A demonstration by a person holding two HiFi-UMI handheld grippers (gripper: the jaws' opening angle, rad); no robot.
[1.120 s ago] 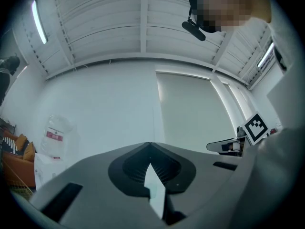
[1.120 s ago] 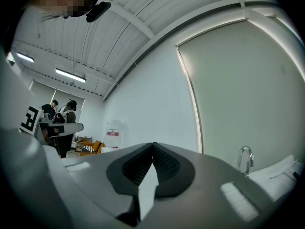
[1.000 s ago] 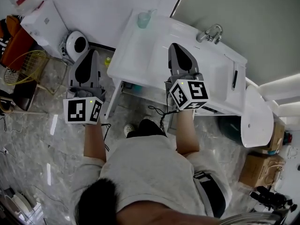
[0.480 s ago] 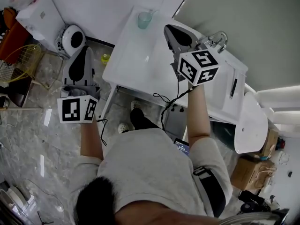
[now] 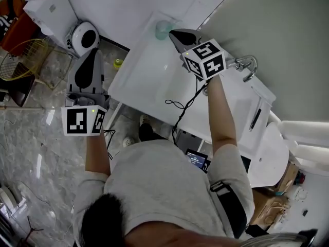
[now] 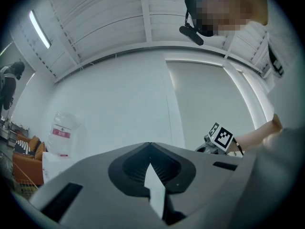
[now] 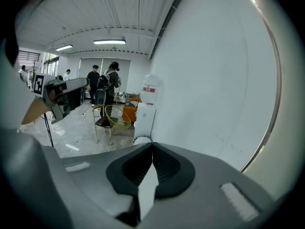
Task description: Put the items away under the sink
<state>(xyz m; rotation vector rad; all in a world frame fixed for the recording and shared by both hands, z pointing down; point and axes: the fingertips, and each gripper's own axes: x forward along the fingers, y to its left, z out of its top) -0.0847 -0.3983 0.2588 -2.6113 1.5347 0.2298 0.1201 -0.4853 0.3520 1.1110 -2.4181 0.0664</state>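
In the head view my right gripper (image 5: 176,34) reaches over the white sink counter (image 5: 149,71), its tips right beside a pale green cup (image 5: 162,29) at the counter's far corner. Its jaws are shut and empty, meeting at the tip in the right gripper view (image 7: 152,145). My left gripper (image 5: 94,54) hangs over the floor left of the counter, also shut with nothing in it (image 6: 150,146). A small yellow-green bottle (image 5: 118,63) stands on the floor by the counter's leg. The space under the sink is hidden.
A chrome faucet (image 5: 248,66) rises at the counter's right, with a dark pen-like item (image 5: 255,118) near it. A round white appliance (image 5: 85,36), a water dispenser (image 5: 49,9) and a yellow wire chair (image 5: 20,60) stand at the left. People stand far off (image 7: 102,85).
My right gripper has swung up and away across the counter to the green cup. The left gripper has stayed about where it was, over the floor.
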